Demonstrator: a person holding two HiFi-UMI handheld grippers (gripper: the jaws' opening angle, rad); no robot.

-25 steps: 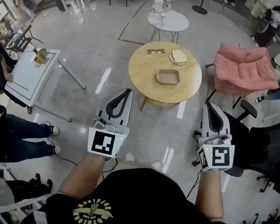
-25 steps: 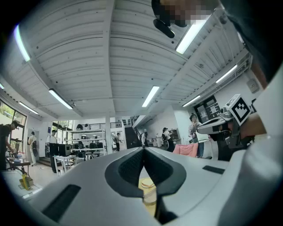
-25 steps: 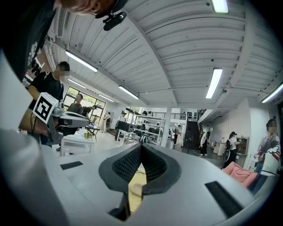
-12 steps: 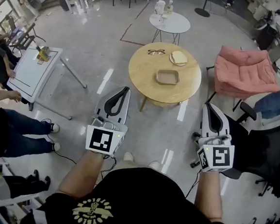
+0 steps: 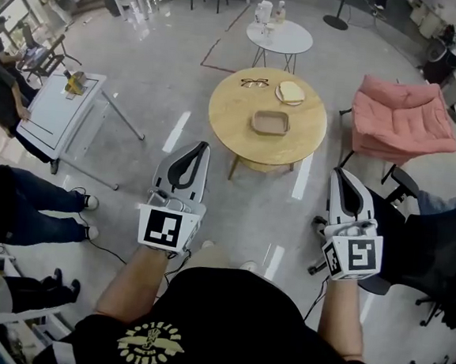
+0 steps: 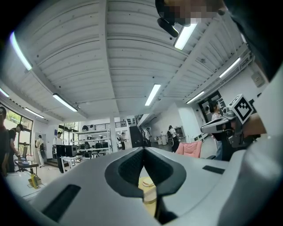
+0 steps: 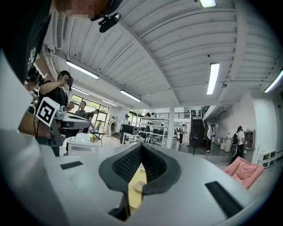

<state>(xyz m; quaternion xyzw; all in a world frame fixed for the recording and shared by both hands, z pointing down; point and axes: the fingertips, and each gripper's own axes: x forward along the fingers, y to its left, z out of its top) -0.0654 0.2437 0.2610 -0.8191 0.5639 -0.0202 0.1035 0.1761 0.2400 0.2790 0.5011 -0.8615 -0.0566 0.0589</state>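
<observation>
My left gripper (image 5: 201, 148) is held above the floor, shut with nothing between its jaws, and points toward a round wooden table (image 5: 234, 114). My right gripper (image 5: 340, 173) is level with it on the right, also shut and empty. In the left gripper view the jaws (image 6: 143, 150) meet at the tips, as do those in the right gripper view (image 7: 141, 145). On the table lie a shallow tray (image 5: 270, 123), a pair of glasses (image 5: 254, 82) and a plate with bread (image 5: 290, 92). Both grippers are well short of the table.
A small white round table (image 5: 280, 36) with bottles stands beyond the wooden one. A pink armchair (image 5: 406, 113) is at the right, a black office chair (image 5: 436, 251) beside my right gripper. A white desk (image 5: 59, 115) and seated people (image 5: 20, 199) are at the left.
Both grippers stay shut in the same pose. The view has shifted slightly, and the people at the left have moved about.
</observation>
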